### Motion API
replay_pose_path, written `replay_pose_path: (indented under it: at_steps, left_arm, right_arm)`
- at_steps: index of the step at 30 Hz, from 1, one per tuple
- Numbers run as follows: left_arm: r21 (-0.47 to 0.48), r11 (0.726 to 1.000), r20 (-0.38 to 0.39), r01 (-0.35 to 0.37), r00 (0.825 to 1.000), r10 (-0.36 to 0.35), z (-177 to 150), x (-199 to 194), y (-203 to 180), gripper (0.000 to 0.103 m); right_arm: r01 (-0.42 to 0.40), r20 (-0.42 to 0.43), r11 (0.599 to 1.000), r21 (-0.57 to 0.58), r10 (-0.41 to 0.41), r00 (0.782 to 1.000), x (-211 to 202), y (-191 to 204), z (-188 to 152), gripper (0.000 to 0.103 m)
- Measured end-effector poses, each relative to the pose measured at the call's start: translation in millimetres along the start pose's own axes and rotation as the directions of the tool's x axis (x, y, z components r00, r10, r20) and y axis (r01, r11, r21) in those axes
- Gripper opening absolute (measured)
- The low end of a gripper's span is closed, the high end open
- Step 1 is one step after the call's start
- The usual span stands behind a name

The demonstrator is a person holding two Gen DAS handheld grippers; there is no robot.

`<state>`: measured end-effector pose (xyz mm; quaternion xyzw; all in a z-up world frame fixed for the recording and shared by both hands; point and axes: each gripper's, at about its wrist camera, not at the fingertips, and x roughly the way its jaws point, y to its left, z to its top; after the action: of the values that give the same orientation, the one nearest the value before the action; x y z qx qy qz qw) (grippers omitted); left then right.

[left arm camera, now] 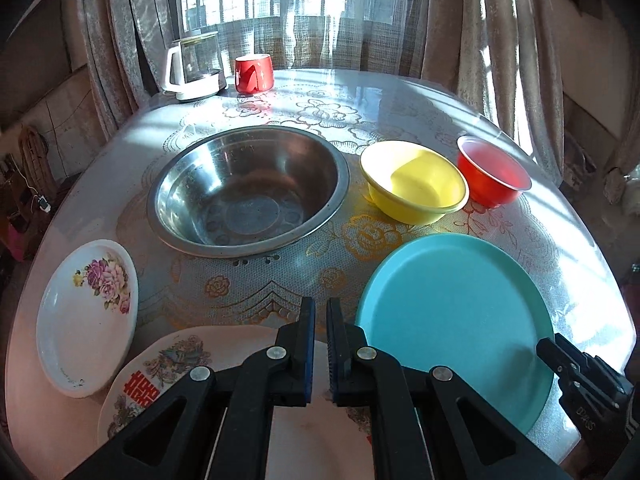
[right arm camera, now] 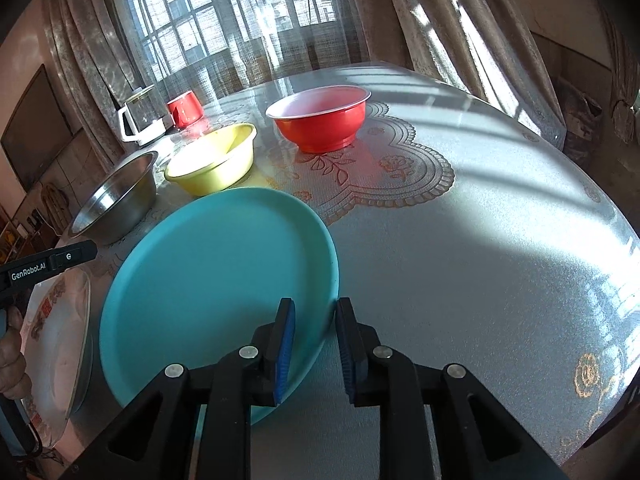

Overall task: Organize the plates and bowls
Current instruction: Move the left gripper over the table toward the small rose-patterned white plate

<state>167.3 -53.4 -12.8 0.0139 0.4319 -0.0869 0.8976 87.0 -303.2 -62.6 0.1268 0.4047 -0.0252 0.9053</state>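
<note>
A teal plate (left arm camera: 456,332) lies front right on the table; it also shows in the right wrist view (right arm camera: 208,292). My right gripper (right arm camera: 314,312) is open, its fingers either side of the teal plate's right rim. My left gripper (left arm camera: 319,312) is nearly closed and empty, above a patterned plate (left arm camera: 168,364) at the front. A white flowered plate (left arm camera: 88,320) lies left. A steel bowl (left arm camera: 248,188), a yellow bowl (left arm camera: 414,182) and a red bowl (left arm camera: 494,170) stand further back.
A glass kettle (left arm camera: 194,66) and a red mug (left arm camera: 253,74) stand at the table's far edge by the curtains. The round table (right arm camera: 480,240) has a lace-pattern cover, with its edge close on the right.
</note>
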Motion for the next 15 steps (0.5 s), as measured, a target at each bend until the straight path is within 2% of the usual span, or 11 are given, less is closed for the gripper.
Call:
replay_pose_path:
  at_steps: [5, 9, 12, 15]
  left_arm:
    - [-0.038, 0.999, 0.058, 0.001, 0.998, 0.001, -11, -25, 22, 0.007]
    - [-0.078, 0.997, 0.092, -0.012, 0.996, 0.019, -23, -41, 43, 0.014]
    - [-0.128, 0.992, 0.100, -0.008, 0.995, 0.021, -36, -48, 62, 0.019]
    - [-0.184, 0.982, 0.119, -0.029, 0.992, 0.051, -50, -56, 83, 0.020]
  right_arm:
    - [0.005, -0.021, 1.000, -0.001, -0.005, 1.000, 0, 2, 3, 0.034]
    - [0.028, -0.027, 0.999, 0.019, -0.028, 0.999, -4, -2, 4, 0.039]
    - [0.032, -0.016, 0.999, 0.010, -0.031, 0.999, -11, 1, 6, 0.041]
    - [0.014, -0.008, 1.000, -0.010, -0.014, 1.000, -17, 10, 9, 0.046]
